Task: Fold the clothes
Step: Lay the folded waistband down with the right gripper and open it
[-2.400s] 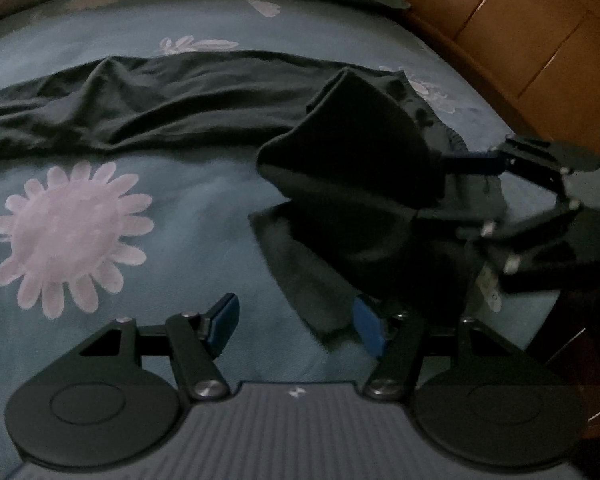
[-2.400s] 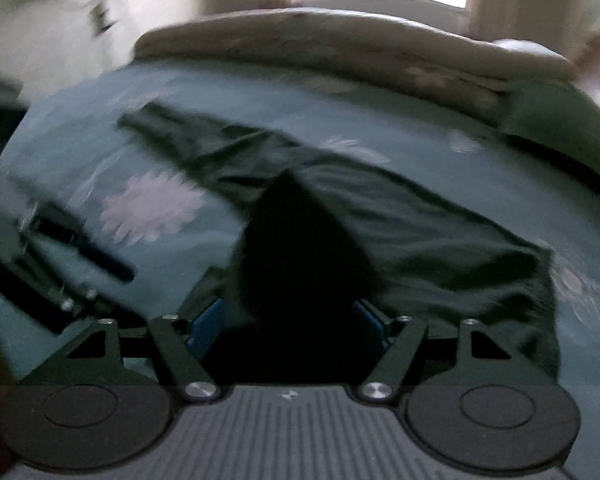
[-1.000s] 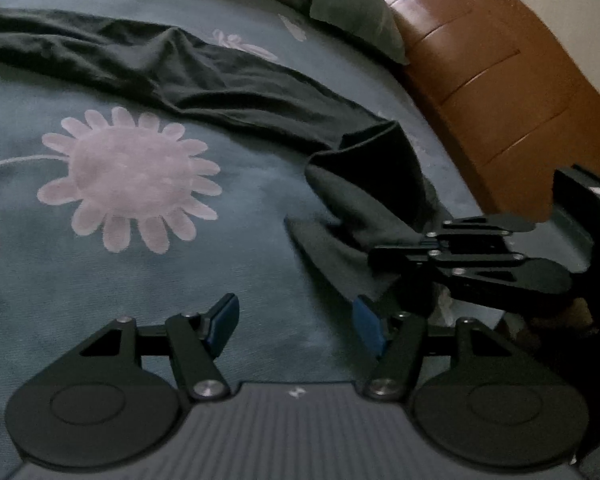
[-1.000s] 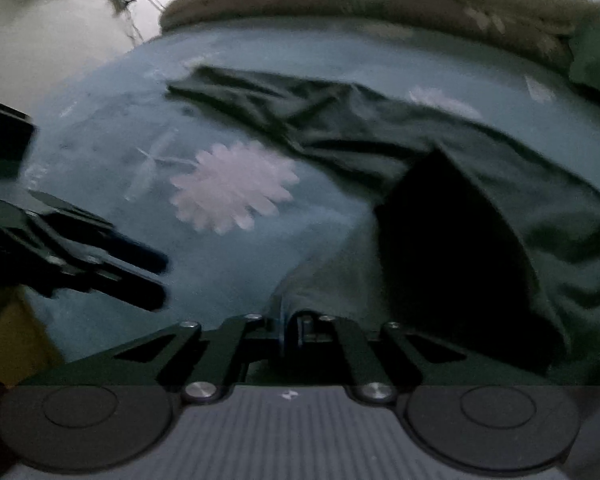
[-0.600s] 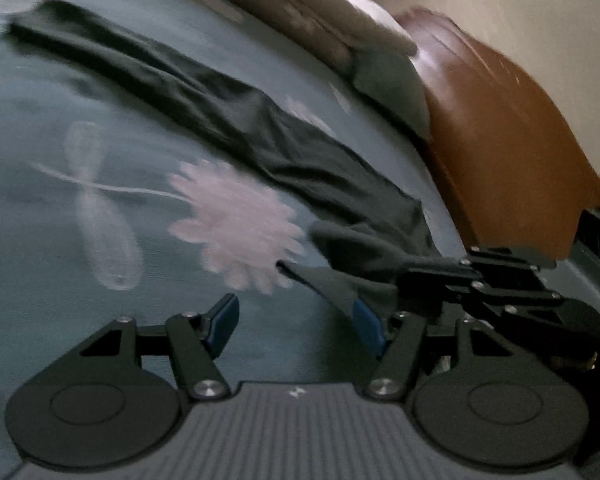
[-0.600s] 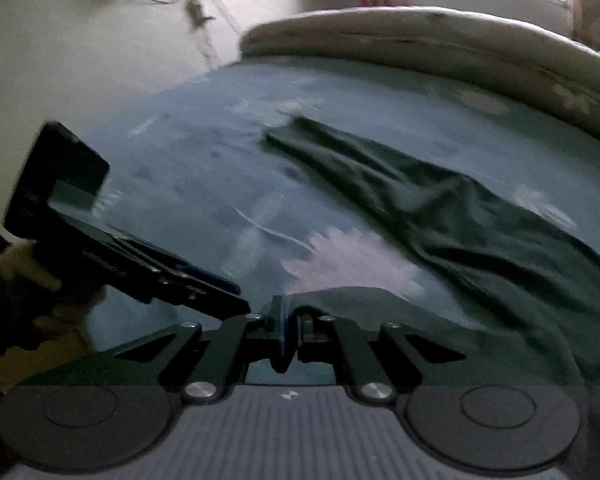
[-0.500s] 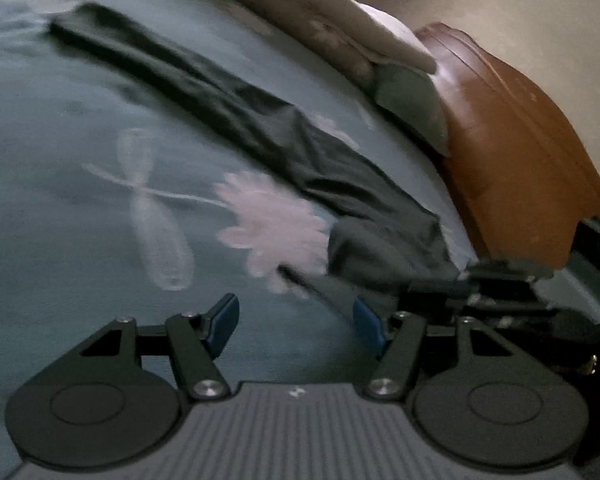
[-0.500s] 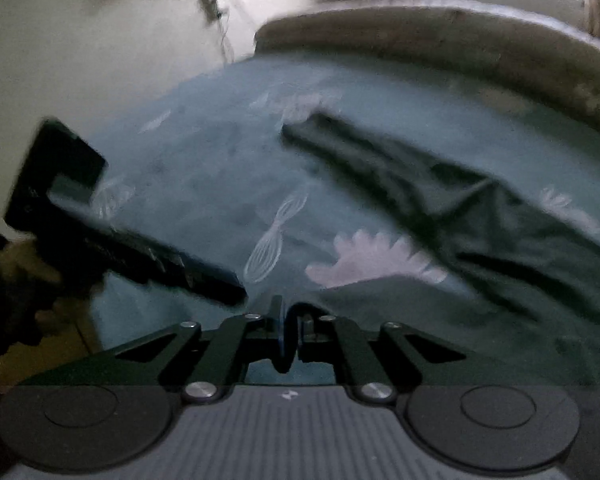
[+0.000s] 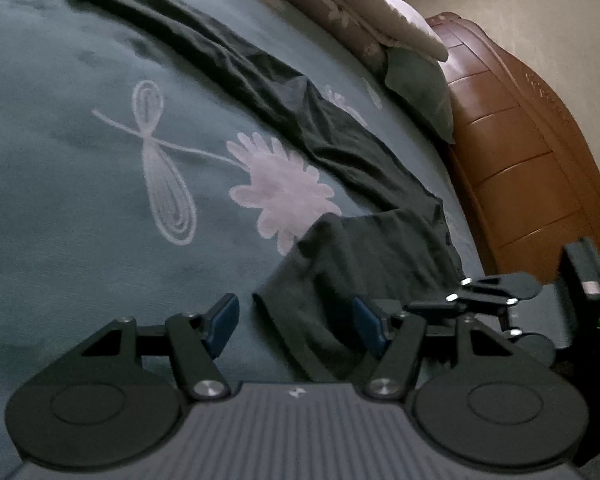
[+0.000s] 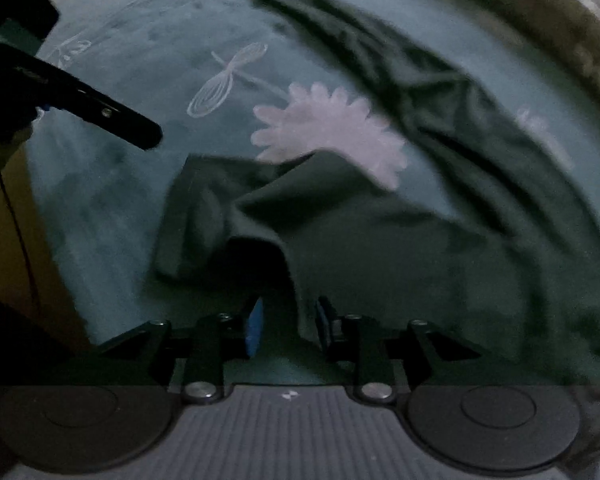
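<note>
Left gripper (image 9: 296, 320): jaws stand wide apart, blue pads clear of any cloth, nothing held. Right gripper (image 10: 288, 326): jaws have just been opening and stand partly apart; a fold of the dark garment (image 10: 380, 248) hangs between them, pads not pressing on it. The garment lies on the teal floral bedspread (image 9: 60, 200), one end bunched directly before both grippers, the rest stretched away across the bed

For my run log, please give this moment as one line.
step: fold | left hand-held gripper: open, over garment corner | right hand-held gripper: jaws just opening, cloth between | bedspread: garment lying
</note>
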Demonstrator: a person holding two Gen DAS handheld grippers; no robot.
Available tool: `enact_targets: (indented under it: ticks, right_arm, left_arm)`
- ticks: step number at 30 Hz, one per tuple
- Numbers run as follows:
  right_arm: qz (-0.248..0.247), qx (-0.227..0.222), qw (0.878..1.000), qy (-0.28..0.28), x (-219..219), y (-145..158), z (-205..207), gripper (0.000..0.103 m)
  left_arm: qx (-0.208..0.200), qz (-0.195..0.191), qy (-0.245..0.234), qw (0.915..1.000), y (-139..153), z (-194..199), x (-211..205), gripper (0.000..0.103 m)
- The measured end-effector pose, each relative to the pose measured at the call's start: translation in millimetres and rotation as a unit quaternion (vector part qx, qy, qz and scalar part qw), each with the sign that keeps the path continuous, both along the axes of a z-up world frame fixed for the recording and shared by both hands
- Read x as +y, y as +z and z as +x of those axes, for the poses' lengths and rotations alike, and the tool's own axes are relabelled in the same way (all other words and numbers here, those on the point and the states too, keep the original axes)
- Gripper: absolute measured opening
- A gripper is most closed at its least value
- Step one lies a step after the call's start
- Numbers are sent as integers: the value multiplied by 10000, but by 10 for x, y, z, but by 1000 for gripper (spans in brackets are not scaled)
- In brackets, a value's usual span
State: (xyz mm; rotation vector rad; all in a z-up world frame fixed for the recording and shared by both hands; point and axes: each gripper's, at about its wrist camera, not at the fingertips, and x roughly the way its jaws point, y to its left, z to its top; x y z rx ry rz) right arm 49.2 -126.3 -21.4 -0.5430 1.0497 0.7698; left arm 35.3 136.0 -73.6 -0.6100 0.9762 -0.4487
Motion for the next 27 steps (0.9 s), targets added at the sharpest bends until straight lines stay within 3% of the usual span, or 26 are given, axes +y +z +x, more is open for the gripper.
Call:
enact_targets:
  ticks: [3, 6, 11, 15, 17, 18, 19, 20, 23, 27]
  right_arm:
    - [237, -353, 9984, 360, 48, 179, -74, 37]
    - [541, -393, 9927, 1002, 233, 233, -126, 38]
    - [403, -152, 9785, 2017, 655, -95, -195, 42]
    - [-40, -2, 9753, 2209, 779, -431, -150, 46]
    - [9, -35, 9766, 2148, 770, -414, -141, 46]
    - [34, -52, 9773, 2118, 765, -405, -137, 38]
    - [59, -68, 9779, 2087, 761, -397, -132, 15]
    - [83, -85, 9785, 2057, 756, -388, -127, 11]
    - [359, -115, 9818, 1862, 686, -264, -81, 10]
    - [888, -76, 9847, 1498, 587, -36, 10, 10]
  left_arm:
    - [-45, 118, 169, 9998, 55, 23, -14, 63]
    - [-45, 138, 350, 9993, 95, 12, 24, 63]
    - [132, -127, 629, 9979, 70, -96, 71, 63]
    - [287, -351, 779, 9959, 29, -202, 67, 63]
    - [320, -522, 771, 9951, -4, -240, 59, 63]
    - [348, -615, 779, 9945, -25, -252, 55, 63]
    - [379, -709, 793, 9936, -49, -262, 52, 63]
    - [399, -770, 800, 9930, -65, -262, 44, 63]
    - [446, -907, 814, 9915, -102, -243, 12, 63]
    - [452, -1382, 749, 9865, -147, -186, -40, 63]
